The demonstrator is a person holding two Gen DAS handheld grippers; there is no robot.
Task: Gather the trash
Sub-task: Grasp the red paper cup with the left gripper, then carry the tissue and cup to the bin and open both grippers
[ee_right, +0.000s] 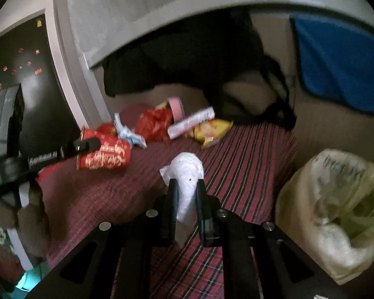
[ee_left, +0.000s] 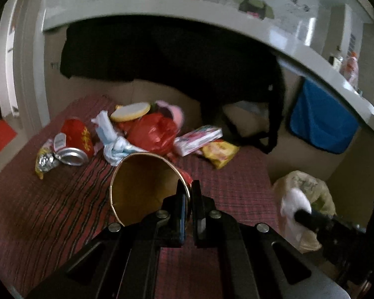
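My left gripper (ee_left: 190, 186) is shut on the rim of a red paper cup (ee_left: 142, 189), whose brown open mouth faces the camera. In the right wrist view the same cup (ee_right: 107, 155) hangs on its side above the red striped cloth (ee_right: 249, 154), pinched by the left gripper (ee_right: 87, 145). My right gripper (ee_right: 187, 184) is shut on a crumpled white tissue (ee_right: 188, 172), which also shows at the right of the left wrist view as a white tissue (ee_left: 295, 199). A yellowish plastic trash bag (ee_right: 336, 206) stands open on the floor to the right.
A trash pile lies at the back of the cloth: a crushed red can (ee_left: 72, 142), a foil wrapper (ee_left: 45, 162), a red plastic bag (ee_left: 154, 132), a pink-white box (ee_left: 199, 138) and a yellow snack packet (ee_left: 219, 152). A white tabletop (ee_left: 187, 12) overhangs the pile, with a blue cloth (ee_left: 319, 122) at the right.
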